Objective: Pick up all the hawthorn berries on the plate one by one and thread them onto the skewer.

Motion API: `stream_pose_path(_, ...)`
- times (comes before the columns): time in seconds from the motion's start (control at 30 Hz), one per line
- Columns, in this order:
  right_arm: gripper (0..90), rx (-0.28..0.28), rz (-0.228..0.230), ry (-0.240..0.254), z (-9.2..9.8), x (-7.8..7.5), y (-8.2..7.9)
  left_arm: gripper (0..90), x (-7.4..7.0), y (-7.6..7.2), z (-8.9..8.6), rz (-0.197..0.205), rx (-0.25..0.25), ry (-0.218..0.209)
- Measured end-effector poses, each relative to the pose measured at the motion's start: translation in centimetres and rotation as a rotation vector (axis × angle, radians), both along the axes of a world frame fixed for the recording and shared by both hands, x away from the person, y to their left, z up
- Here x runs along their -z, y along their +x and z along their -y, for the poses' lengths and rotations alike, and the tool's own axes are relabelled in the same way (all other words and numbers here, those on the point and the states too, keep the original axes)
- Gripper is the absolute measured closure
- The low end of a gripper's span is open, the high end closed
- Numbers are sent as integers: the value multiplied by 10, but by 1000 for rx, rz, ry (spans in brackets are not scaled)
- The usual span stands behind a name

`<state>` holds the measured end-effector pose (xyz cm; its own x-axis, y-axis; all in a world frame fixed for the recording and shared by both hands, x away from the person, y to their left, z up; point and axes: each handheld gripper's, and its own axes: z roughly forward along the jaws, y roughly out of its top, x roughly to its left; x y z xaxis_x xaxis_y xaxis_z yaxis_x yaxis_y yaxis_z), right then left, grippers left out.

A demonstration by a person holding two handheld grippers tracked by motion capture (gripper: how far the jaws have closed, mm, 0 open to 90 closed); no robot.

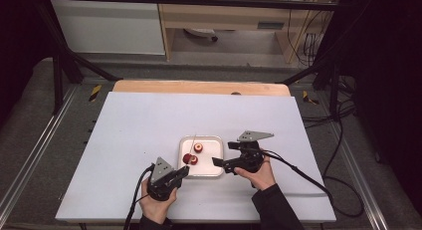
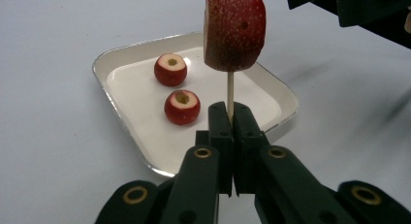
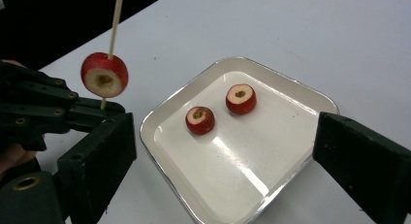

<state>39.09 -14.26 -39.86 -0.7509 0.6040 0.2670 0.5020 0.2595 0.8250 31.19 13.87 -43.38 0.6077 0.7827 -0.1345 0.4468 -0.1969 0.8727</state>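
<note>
The left gripper (image 2: 230, 118) is clamped tight on a thin wooden skewer (image 2: 230, 90) threaded through a red fruit piece (image 2: 234, 30), held upright just near-left of the white tray (image 1: 215, 140). The right gripper (image 3: 218, 156) gapes wide, empty, over the tray, where two more fruit pieces (image 3: 200, 120) lie. No writing is legible.

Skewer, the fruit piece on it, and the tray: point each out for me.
skewer (image 2: 230, 95), left gripper view, bare stick just above the jaws.
skewered fruit piece (image 2: 235, 30), left gripper view, red skin.
tray (image 3: 271, 71), right gripper view, far rim.
</note>
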Motion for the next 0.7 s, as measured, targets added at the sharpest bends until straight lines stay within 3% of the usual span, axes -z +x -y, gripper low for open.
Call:
stream_pose_path(0.07, 86, -10, -5, -23, 1, 0, 4, 885, 0, -1, -3, -2, 2, 1)
stream_pose_path(0.17, 70, -36, 9, -105, -1, -1, 10, 884, 1, -1, -7, -6, 7, 6)
stream_pose_path(0.43, 73, -96, 33, -264, -14, -5, 25, 884, 2, -3, -17, -7, -2, 13)
stream_pose_path(0.7, 116, -164, 43, -333, -34, -5, 31, 885, 3, -4, -24, -9, -7, 12)
